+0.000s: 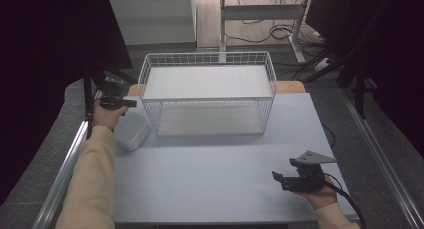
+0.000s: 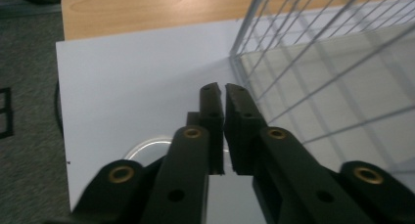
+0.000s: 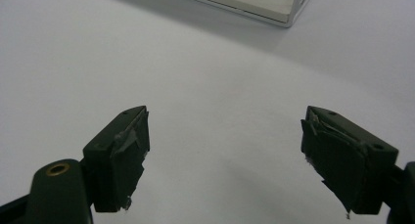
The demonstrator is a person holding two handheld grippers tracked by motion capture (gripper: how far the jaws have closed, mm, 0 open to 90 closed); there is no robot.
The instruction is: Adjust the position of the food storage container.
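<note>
The white container (image 1: 131, 130) sits on the table (image 1: 210, 179) at nine o'clock, touching the wire basket's (image 1: 207, 91) left corner. Above it, the left gripper (image 1: 131, 103) has jaws pressed together, empty. At four o'clock, the right gripper (image 1: 278, 179) rests with jaws spread.

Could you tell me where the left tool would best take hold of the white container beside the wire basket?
Probably across the white container near its rim, coming down from above. It sits low on the table with rounded corners and the wire basket close at its right, so a top approach looks clearest. The left tool, shut with nothing between its jaws, would need opening first.
</note>
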